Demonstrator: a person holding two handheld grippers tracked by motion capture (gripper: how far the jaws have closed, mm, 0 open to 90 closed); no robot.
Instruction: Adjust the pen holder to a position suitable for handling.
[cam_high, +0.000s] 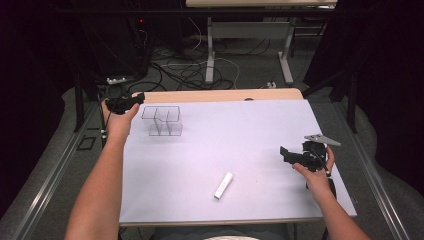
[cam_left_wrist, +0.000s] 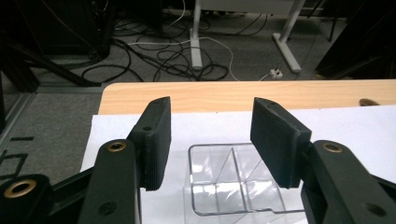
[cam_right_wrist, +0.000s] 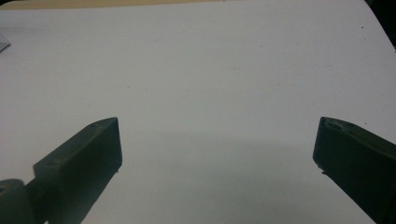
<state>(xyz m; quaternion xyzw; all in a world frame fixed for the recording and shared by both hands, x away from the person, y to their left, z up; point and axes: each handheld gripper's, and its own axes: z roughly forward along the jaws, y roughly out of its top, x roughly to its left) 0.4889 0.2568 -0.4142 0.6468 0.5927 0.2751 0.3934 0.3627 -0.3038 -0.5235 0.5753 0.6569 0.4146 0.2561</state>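
Observation:
A clear plastic box (cam_high: 162, 121) with inner dividers stands on the white sheet (cam_high: 225, 140) at the far left. My left gripper (cam_high: 131, 100) hovers just left of it, at the sheet's far left corner. In the left gripper view the jaws stand apart around my left gripper's (cam_left_wrist: 211, 107) midline, and the clear box (cam_left_wrist: 238, 182) lies low between them, untouched by the pads. My right gripper (cam_high: 286, 153) rests at the right side of the sheet, pointing left. Its jaws stand wide open (cam_right_wrist: 217, 126) over bare white sheet. A small white bar (cam_high: 223, 185) lies near the front middle.
The wooden table edge (cam_high: 220, 95) shows beyond the sheet. Cables (cam_high: 185, 70) and white desk legs (cam_high: 210, 50) sit on the floor behind. Metal rails (cam_high: 45, 190) run along both sides of the table.

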